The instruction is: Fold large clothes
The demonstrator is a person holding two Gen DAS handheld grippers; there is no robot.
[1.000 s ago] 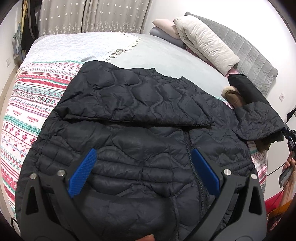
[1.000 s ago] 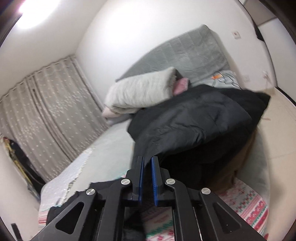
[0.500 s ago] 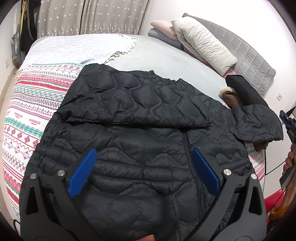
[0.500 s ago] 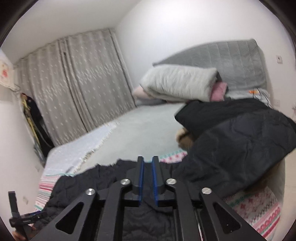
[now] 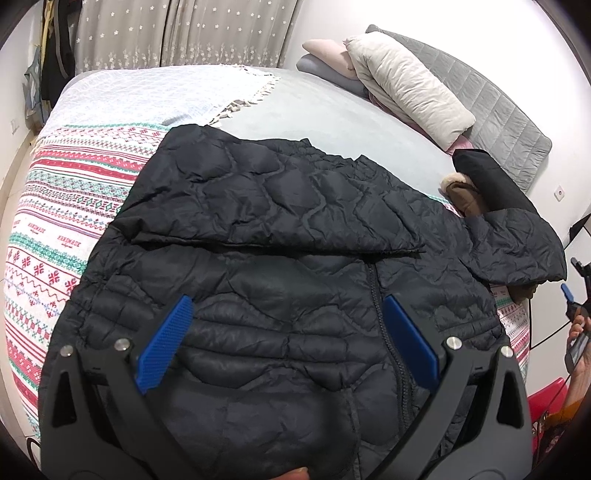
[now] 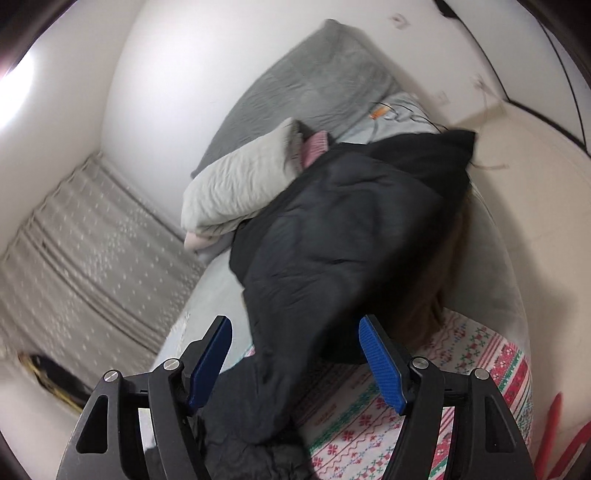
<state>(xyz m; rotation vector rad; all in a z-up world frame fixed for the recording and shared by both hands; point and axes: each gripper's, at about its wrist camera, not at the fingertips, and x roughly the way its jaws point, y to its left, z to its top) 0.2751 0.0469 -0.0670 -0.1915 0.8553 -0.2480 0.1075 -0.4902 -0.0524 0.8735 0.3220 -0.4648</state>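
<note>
Right gripper (image 6: 295, 354) opening over black jacket (image 5: 280, 295) (blanket (image 5: 66, 229) print: "HANDMADE").

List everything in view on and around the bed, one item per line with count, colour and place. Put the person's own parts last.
jacket: one, black quilted, spread on the bed, one sleeve folded across the chest
blanket: one, white with red and green patterns, under the jacket
throw: one, pale with a fringe, at the far side of the bed
pillow: one, cream, against the headboard
headboard: one, grey quilted, at the wall
dark coat: one, black, near the pillow
brown garment: one, brown with pale trim, beside the dark coat
curtains: grey with white dots, behind the bed
left claw: open above the jacket
right claw: jaws opening, jacket sleeve hanging between them
</note>
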